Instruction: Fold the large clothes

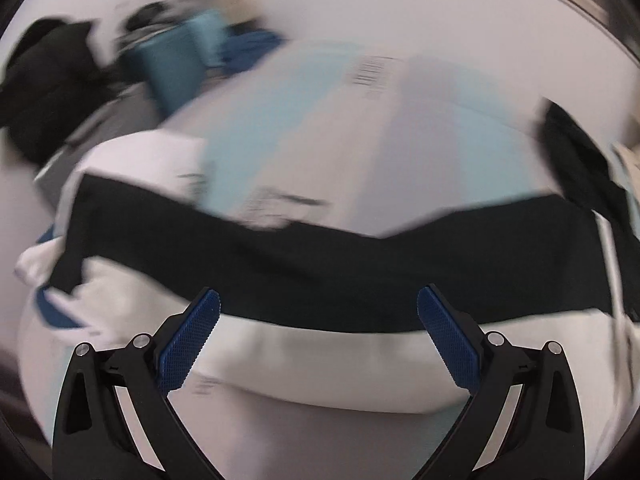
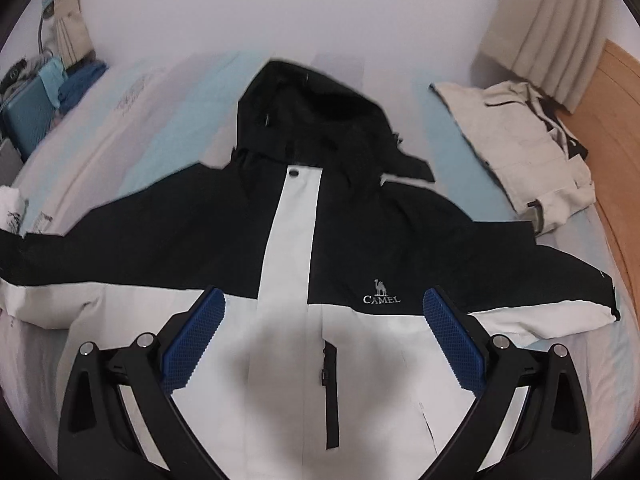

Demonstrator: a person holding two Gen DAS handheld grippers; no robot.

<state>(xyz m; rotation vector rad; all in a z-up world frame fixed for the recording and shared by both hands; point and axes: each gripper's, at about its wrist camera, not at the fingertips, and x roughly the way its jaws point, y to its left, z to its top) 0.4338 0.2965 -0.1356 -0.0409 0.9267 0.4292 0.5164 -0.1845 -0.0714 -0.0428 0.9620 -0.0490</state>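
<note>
While the left view is pretty blurry, the left gripper hangs wide open over a sleeve. Right gripper, also wide and empty, faces the jacket spread flat on the bed. Folding hasn't started; I'd grab a sleeve next.

Both views dim, flat indoor light, cool cast, no glare. Left wrist view heavily motion-smeared: jacket and bed streaked, far clutter unreadable, only the left tongs sharp. Right wrist view much cleaner, logo on jacket legible, slight smear toward bed edges. Soft shadow between right tongs. Strong fisheye bending, black vignette in corners.
</note>
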